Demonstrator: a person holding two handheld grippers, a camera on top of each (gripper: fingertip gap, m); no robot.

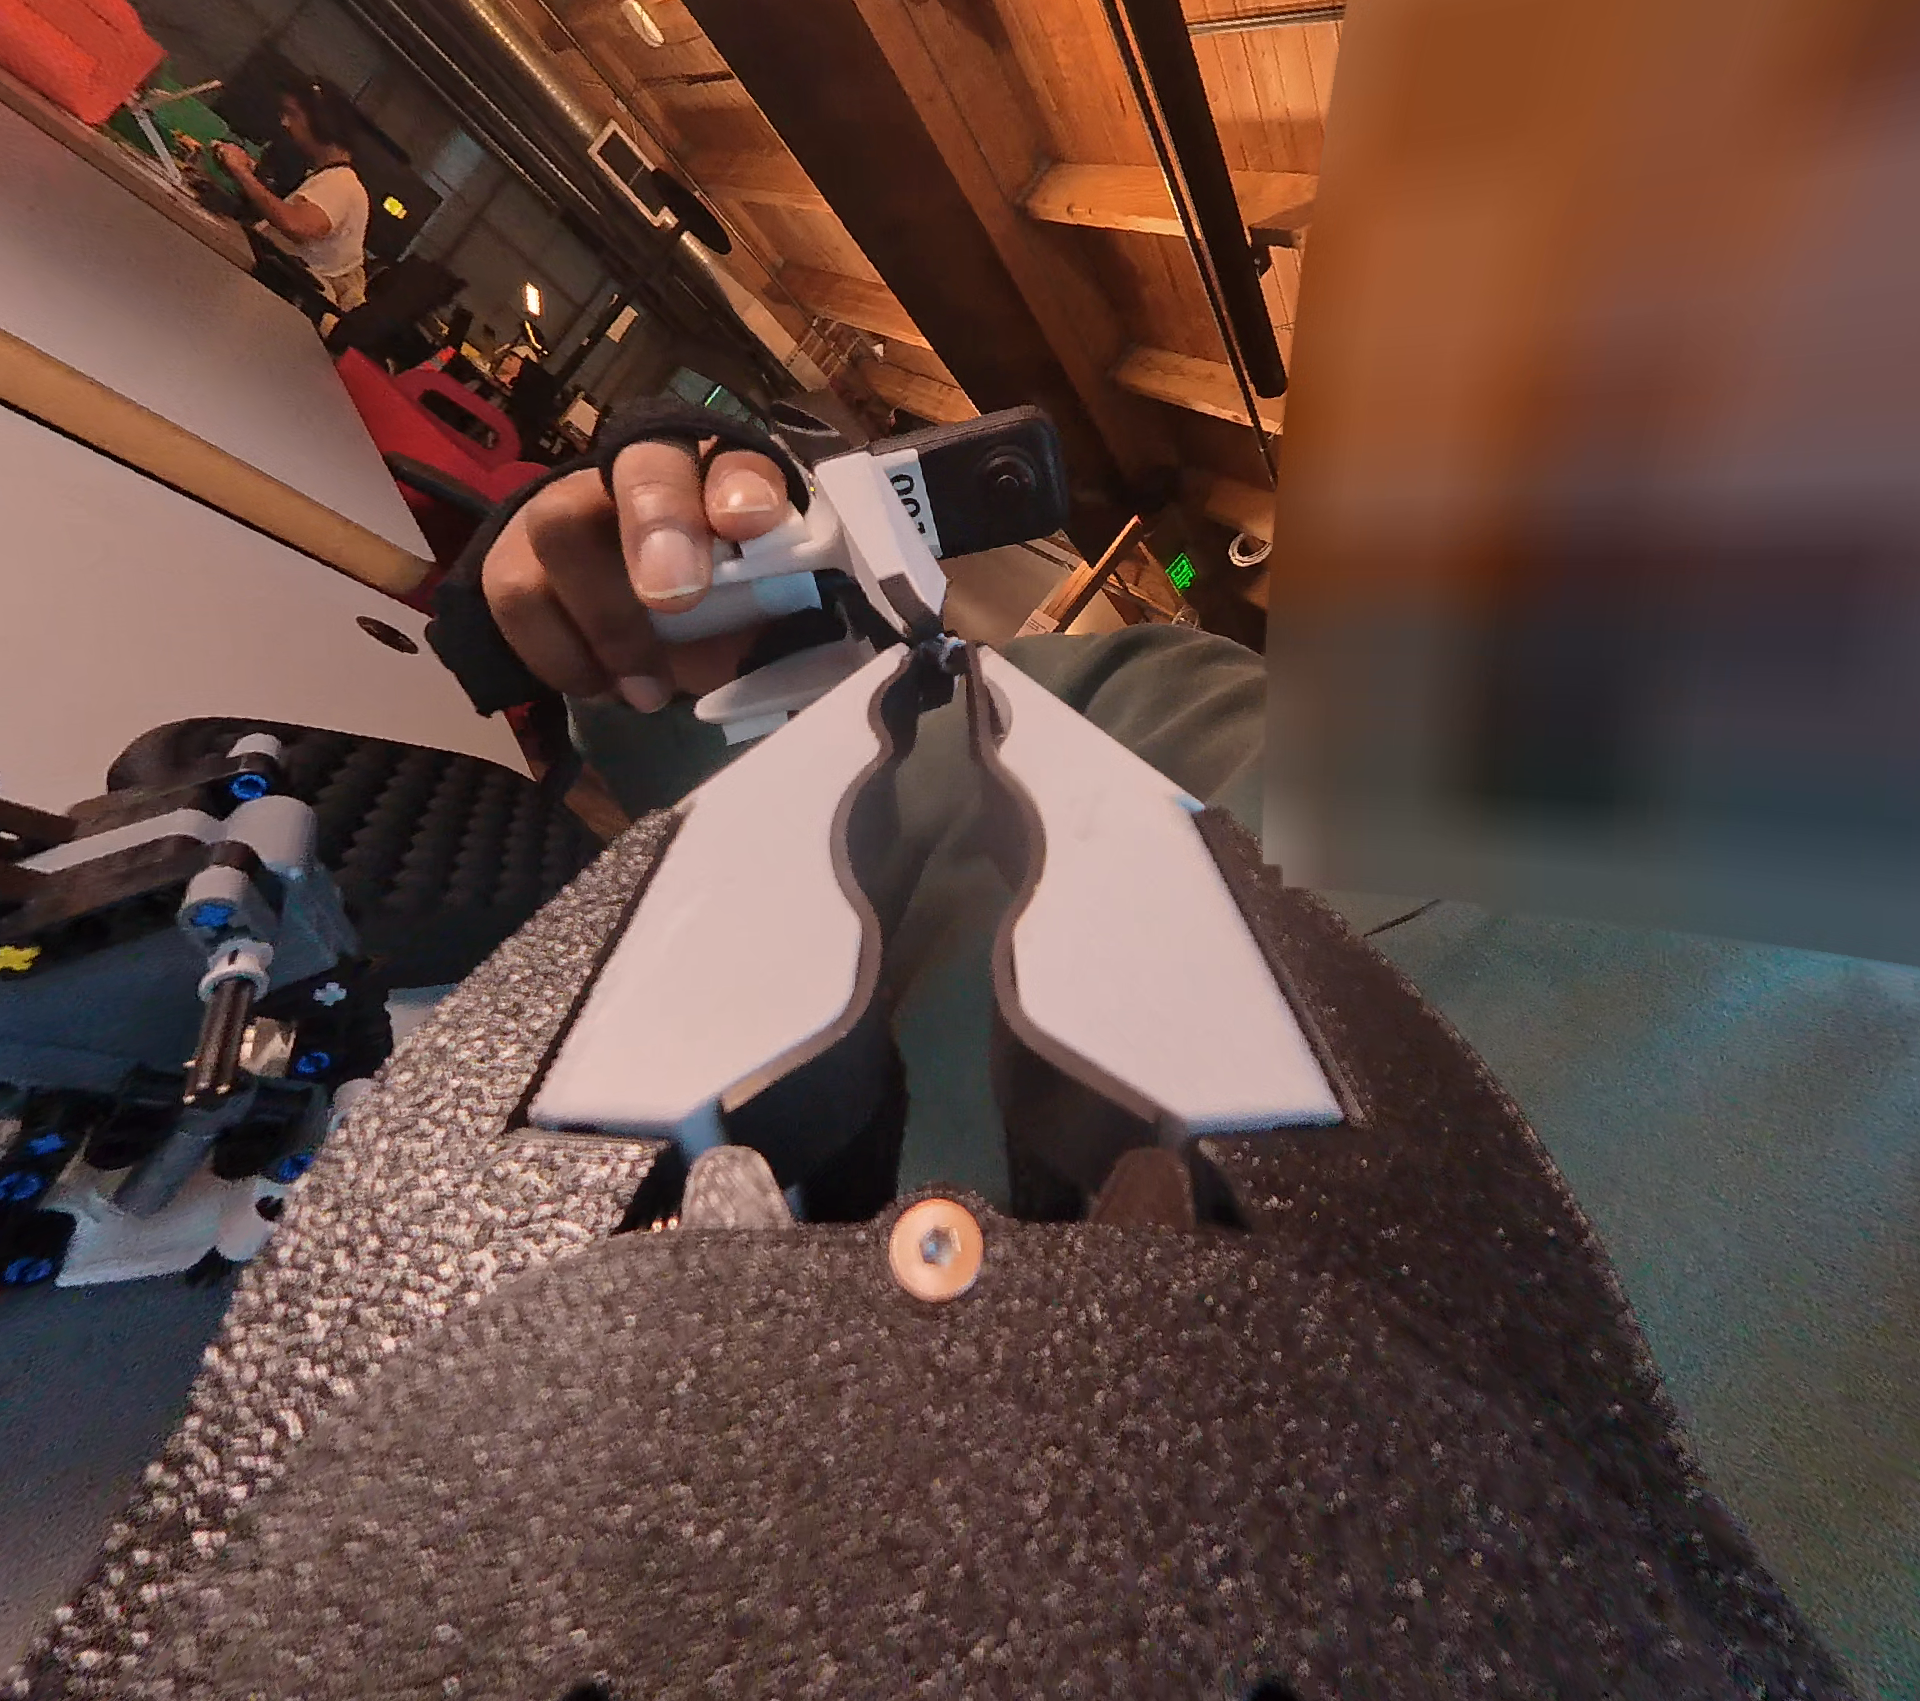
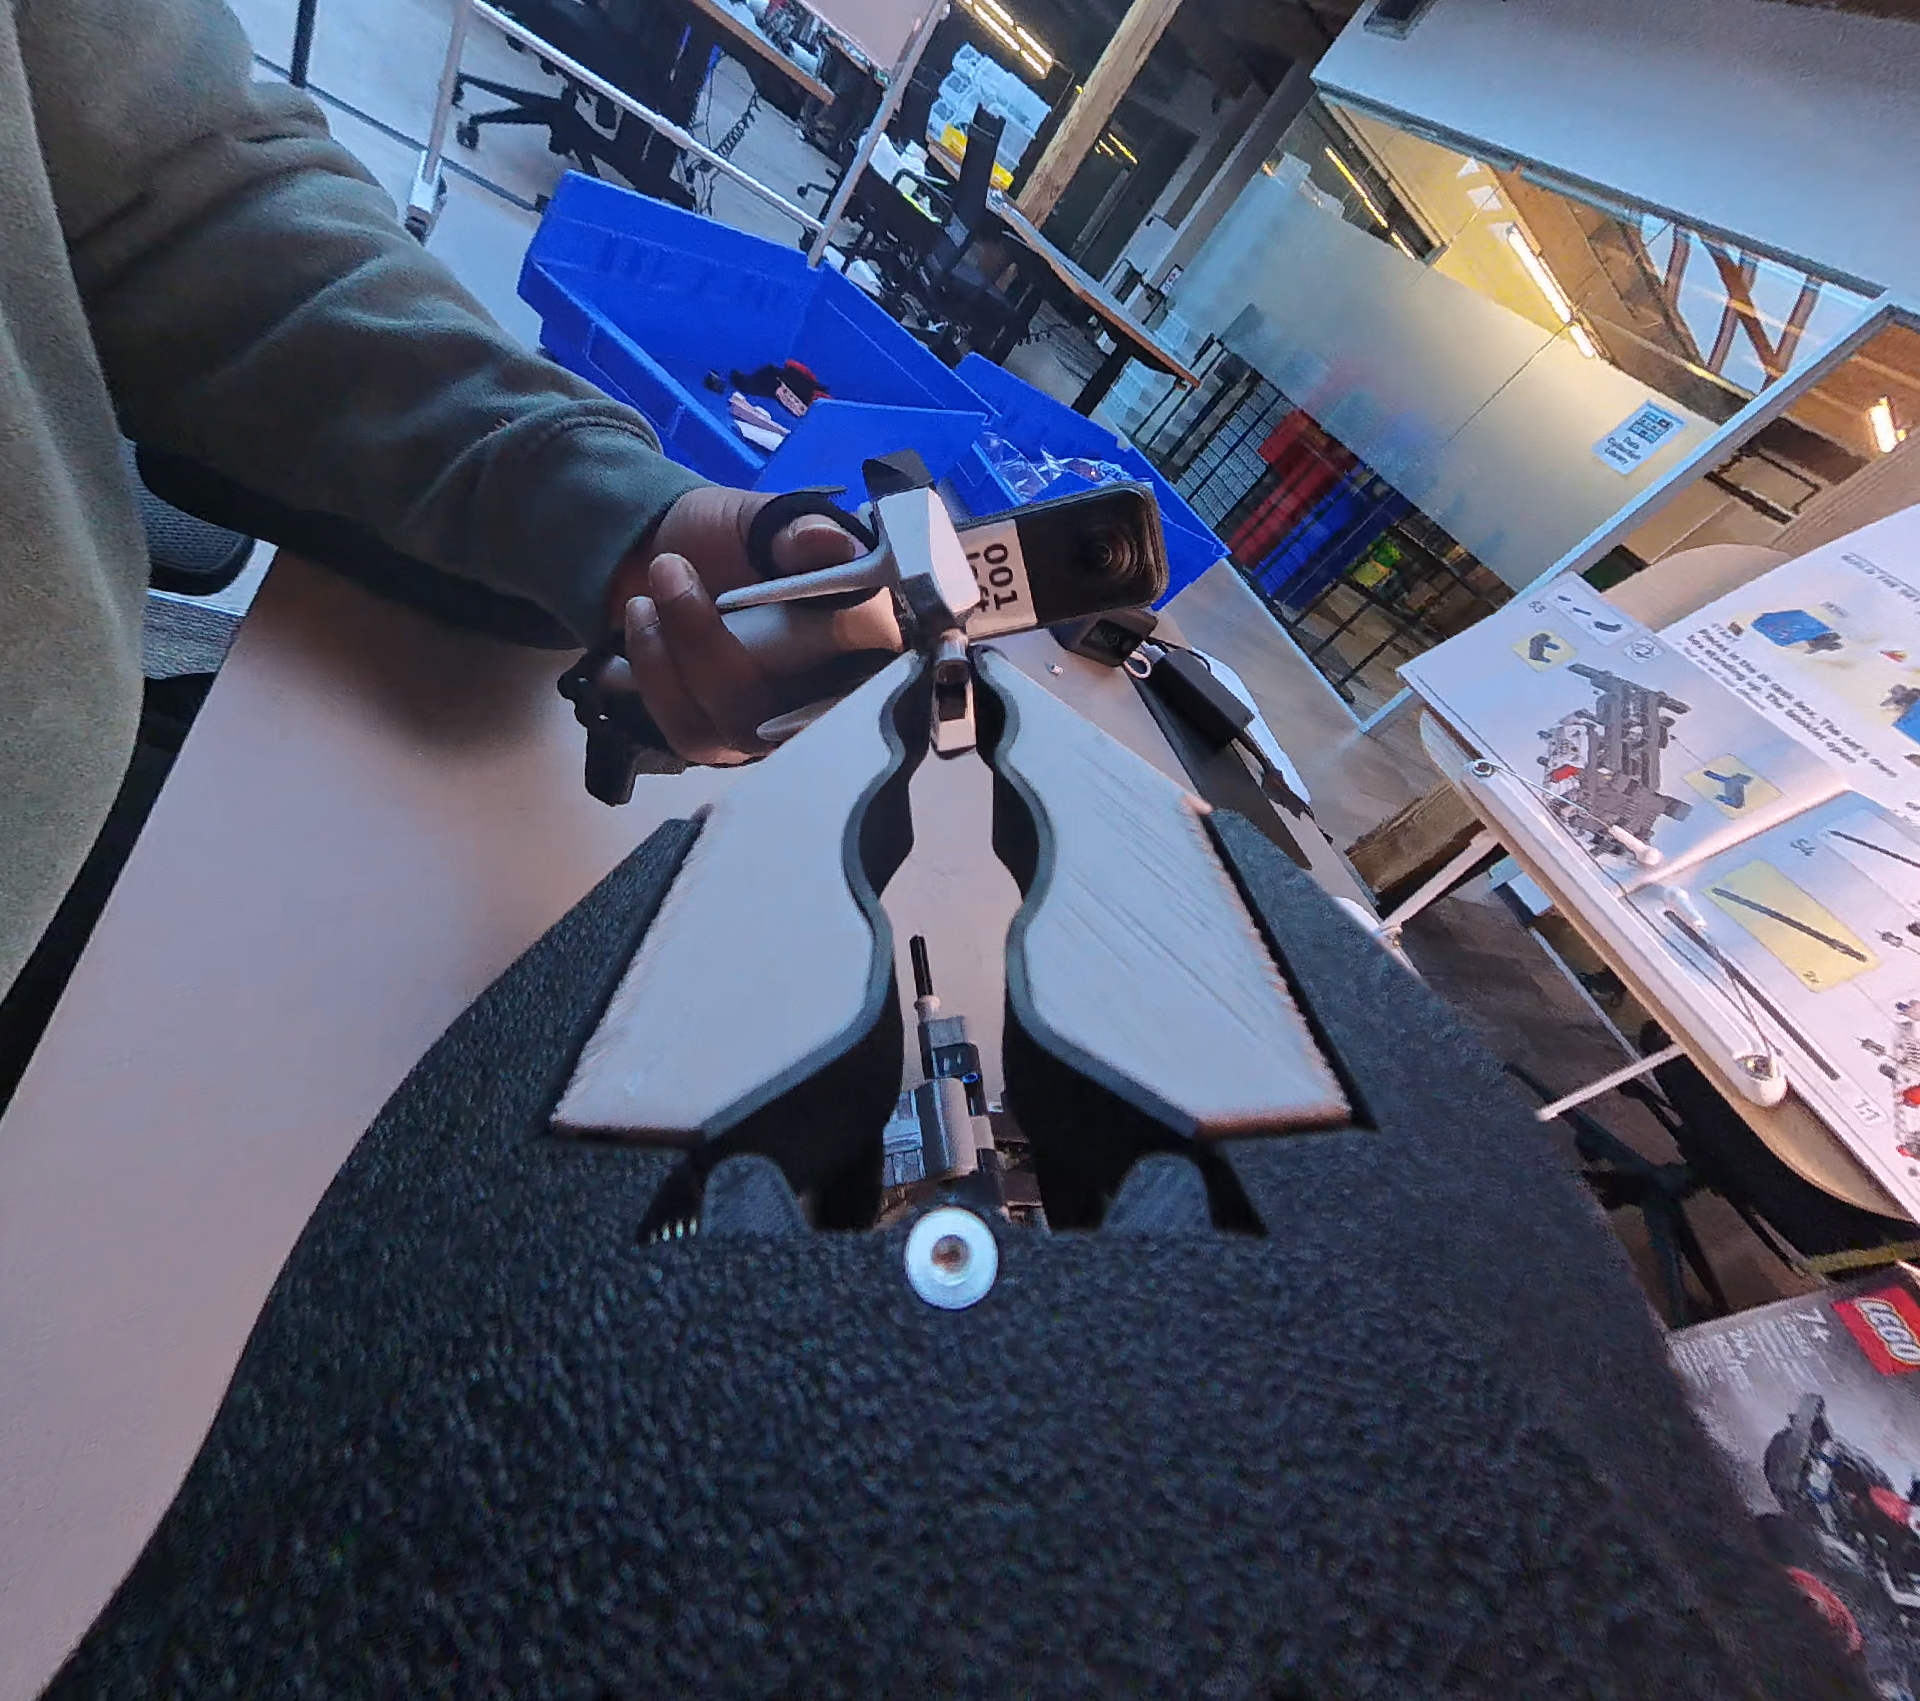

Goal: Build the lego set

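Observation:
My left gripper (image 1: 938,664) and my right gripper (image 2: 948,683) meet tip to tip in the air. In the left wrist view a small dark and grey lego piece (image 1: 932,662) sits pinched at my left fingertips, and the right gripper (image 1: 902,602), held by a hand, touches it from the far side. In the right wrist view a small light grey piece (image 2: 951,706) sits between my right fingertips, with the left gripper (image 2: 928,602) behind it. The half-built grey and black lego model (image 1: 208,1007) with blue pins lies at the lower left. It also shows between my right fingers (image 2: 940,1090).
Blue bins (image 2: 717,321) holding a few loose parts stand at the back of the white table (image 2: 260,872). An open instruction booklet (image 2: 1704,778) rests on a stand at the right, with the lego box (image 2: 1808,1464) below it. A black foam pad (image 1: 447,830) lies behind the model. Both grippers' tips are close together, under 4 cm apart.

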